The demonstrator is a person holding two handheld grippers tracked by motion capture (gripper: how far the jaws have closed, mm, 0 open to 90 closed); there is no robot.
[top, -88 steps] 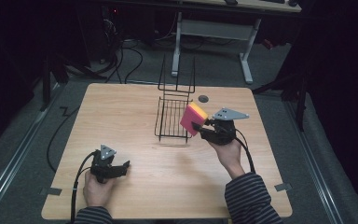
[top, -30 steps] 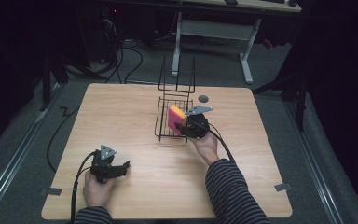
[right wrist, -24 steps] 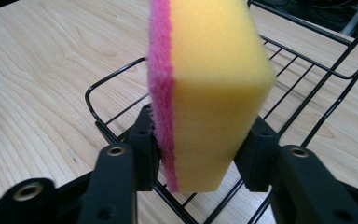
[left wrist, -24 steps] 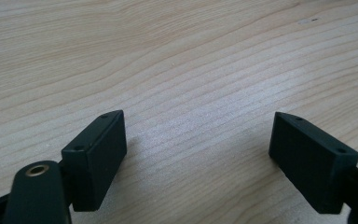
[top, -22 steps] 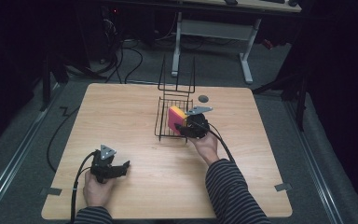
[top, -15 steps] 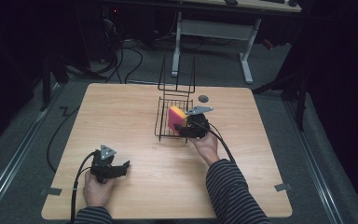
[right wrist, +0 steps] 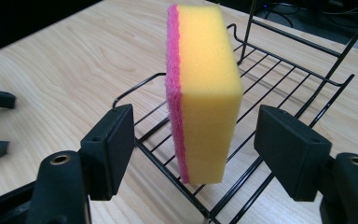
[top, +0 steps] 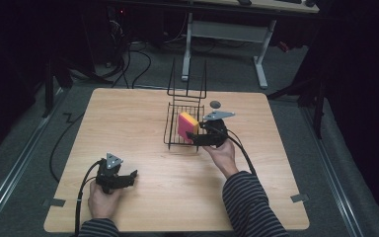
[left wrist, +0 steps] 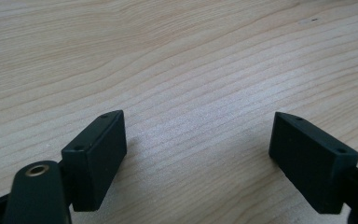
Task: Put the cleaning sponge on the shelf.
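A yellow sponge (right wrist: 207, 88) with a pink scouring side stands on edge on the floor of a black wire rack (right wrist: 286, 63). It is at the rack's near end. My right gripper (right wrist: 196, 123) has just been opening; its jaws now stand wide on either side of the sponge, with a gap at each pad. In the high view the sponge (top: 187, 125) is in the rack (top: 173, 139) at mid table, and the right gripper (top: 193, 136) points left at it. My left gripper (top: 130, 177) rests open at the front left, and its jaws (left wrist: 196, 137) span bare wood.
The wooden table (top: 128, 118) has bare wood around the rack. A small grey round thing (top: 215, 104) lies behind the right gripper. The rack's tall wire back (top: 187, 79) rises at its far end. Dark floor, cables and a desk frame surround the table.
The right hand has carried the sponge from the rack's right side leftward and down into the rack. Over the last second it has barely shifted. The left hand has kept still.
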